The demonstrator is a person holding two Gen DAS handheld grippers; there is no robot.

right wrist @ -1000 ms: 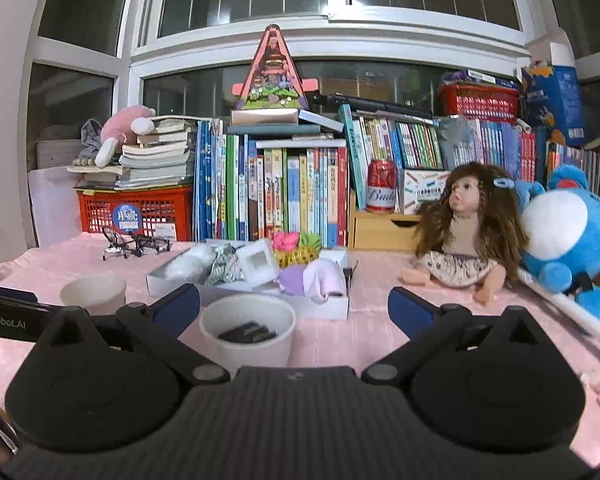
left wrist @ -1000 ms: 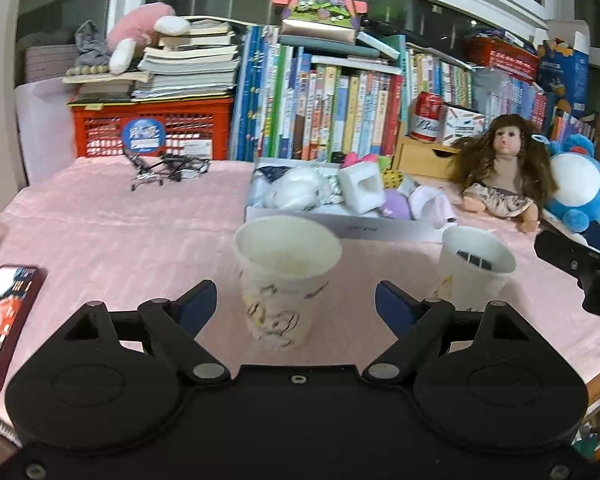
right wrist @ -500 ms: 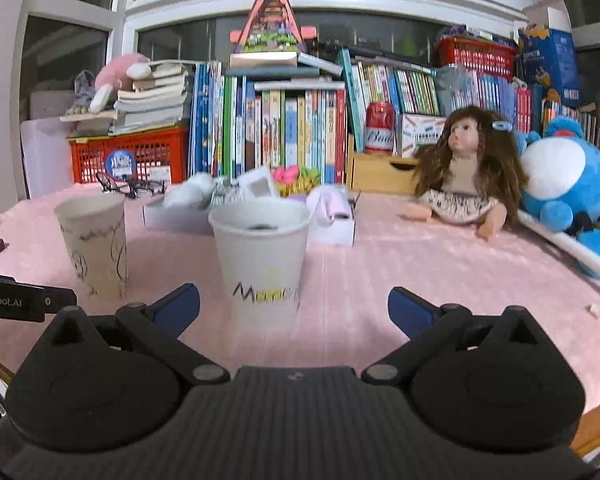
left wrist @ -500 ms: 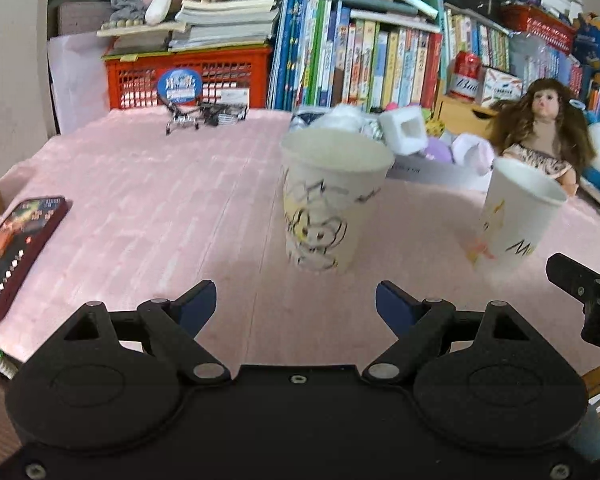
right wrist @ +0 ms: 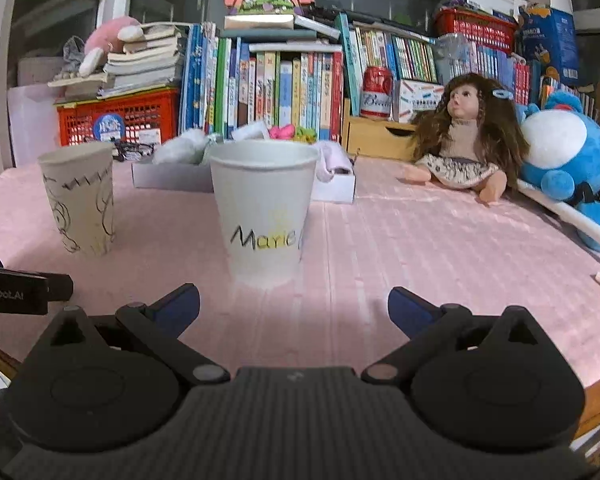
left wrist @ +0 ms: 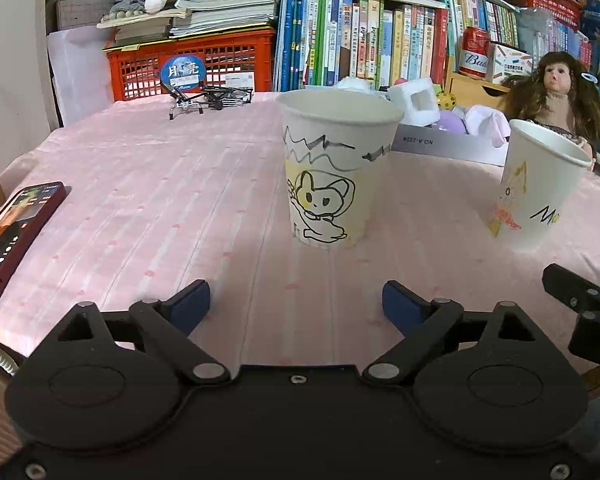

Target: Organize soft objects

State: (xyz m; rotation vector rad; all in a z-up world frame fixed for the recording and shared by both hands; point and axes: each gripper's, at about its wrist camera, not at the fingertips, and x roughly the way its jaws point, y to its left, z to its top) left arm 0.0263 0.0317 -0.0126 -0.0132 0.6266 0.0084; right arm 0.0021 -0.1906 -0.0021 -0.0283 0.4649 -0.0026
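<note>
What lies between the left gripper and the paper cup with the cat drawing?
Only bare pink tablecloth lies between the open left gripper and the cat-drawing cup, as the left wrist view shows.

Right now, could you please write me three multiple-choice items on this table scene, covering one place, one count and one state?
1. Where does the phone lie?
A. left of the cartoon cup
B. inside the white box
C. on the doll's lap

2. How many paper cups stand on the pink cloth?
A. one
B. two
C. four

3. How does the right gripper stand?
A. shut on the lettered cup
B. shut on nothing
C. open, holding nothing

Answers:
1. A, it lies at the table's left edge, apart from the cartoon cup.
2. B, only the cartoon cup and the lettered cup stand there.
3. C, its fingers are spread, short of the lettered cup.
</note>
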